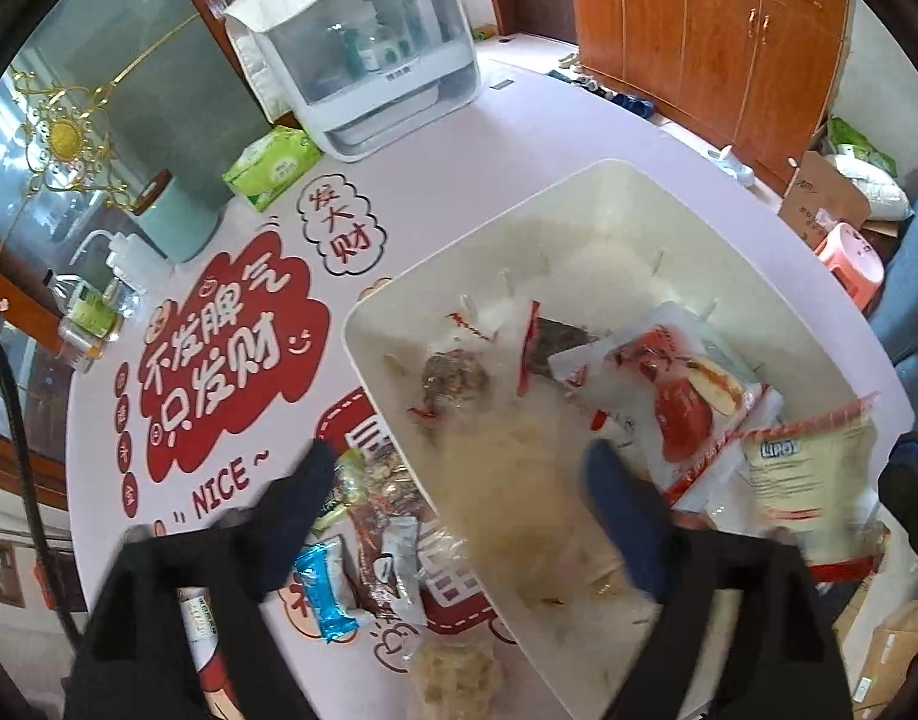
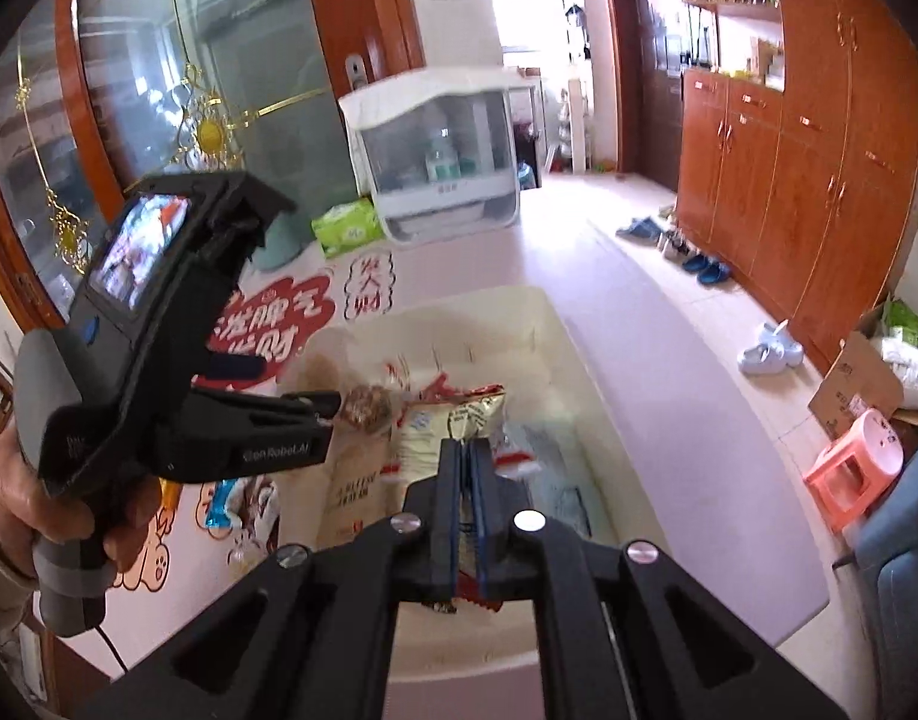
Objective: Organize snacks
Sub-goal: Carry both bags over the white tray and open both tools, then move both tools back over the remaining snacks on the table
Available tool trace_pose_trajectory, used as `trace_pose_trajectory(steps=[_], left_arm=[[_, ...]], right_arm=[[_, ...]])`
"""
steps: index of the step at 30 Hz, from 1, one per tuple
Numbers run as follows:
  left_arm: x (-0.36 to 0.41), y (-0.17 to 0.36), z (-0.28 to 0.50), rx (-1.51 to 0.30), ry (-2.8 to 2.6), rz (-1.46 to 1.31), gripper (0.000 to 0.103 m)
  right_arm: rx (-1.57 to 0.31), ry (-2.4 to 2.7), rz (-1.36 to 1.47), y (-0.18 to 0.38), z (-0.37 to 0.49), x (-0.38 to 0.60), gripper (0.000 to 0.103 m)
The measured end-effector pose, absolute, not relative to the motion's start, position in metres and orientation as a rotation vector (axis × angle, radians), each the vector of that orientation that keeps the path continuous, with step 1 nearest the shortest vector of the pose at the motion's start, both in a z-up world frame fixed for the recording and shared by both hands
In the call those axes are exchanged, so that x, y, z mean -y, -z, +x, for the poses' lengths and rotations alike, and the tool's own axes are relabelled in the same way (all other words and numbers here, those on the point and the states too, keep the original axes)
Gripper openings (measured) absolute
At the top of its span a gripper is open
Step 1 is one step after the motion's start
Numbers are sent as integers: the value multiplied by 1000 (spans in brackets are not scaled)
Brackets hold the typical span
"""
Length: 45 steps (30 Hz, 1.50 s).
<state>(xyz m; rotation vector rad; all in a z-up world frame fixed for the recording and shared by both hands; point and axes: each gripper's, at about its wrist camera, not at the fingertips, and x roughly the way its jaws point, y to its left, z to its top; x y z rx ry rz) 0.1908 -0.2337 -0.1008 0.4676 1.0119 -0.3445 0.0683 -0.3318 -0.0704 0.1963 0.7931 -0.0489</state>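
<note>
Bright daylight, fisheye-warped edges, motion-blurred snacks.

The bin (image 1: 585,192) sits on the table (image 1: 471,138), at its right side. Snack bags (image 1: 681,396) lie inside the bin. More small packs (image 1: 363,516) lie on the table just left of it. Far behind stands a cabinet box (image 1: 369,54), with a tissue pack (image 1: 273,165) to its left.

Left gripper (image 1: 459,474) open over the white bin (image 1: 591,192)

Snack packets (image 1: 681,396) lie inside the bin; more wrapped snacks (image 1: 363,528) sit on the table (image 1: 459,150) beside its near-left wall.
</note>
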Motion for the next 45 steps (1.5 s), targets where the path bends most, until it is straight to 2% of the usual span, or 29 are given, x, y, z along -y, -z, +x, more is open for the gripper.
trace_pose_trajectory(steps=[1, 3, 4, 5, 6, 27, 45], left_arm=[[233, 101, 190, -1004, 332, 475, 94], [230, 103, 190, -1008, 312, 487, 94], [228, 105, 190, -1017, 303, 488, 94], [226, 106, 191, -1025, 293, 485, 94], [224, 108, 191, -1031, 287, 483, 94], [193, 99, 165, -1053, 254, 470, 94], [96, 105, 155, -1111, 109, 411, 94]], right_arm=[[-801, 53, 202, 73, 69, 333, 9], [-815, 56, 222, 77, 69, 336, 24], [-817, 61, 232, 79, 68, 338, 38], [-814, 69, 237, 80, 68, 340, 47], [-805, 83, 239, 80, 67, 341, 49], [-820, 102, 230, 85, 71, 343, 50], [-823, 46, 162, 77, 80, 295, 50]])
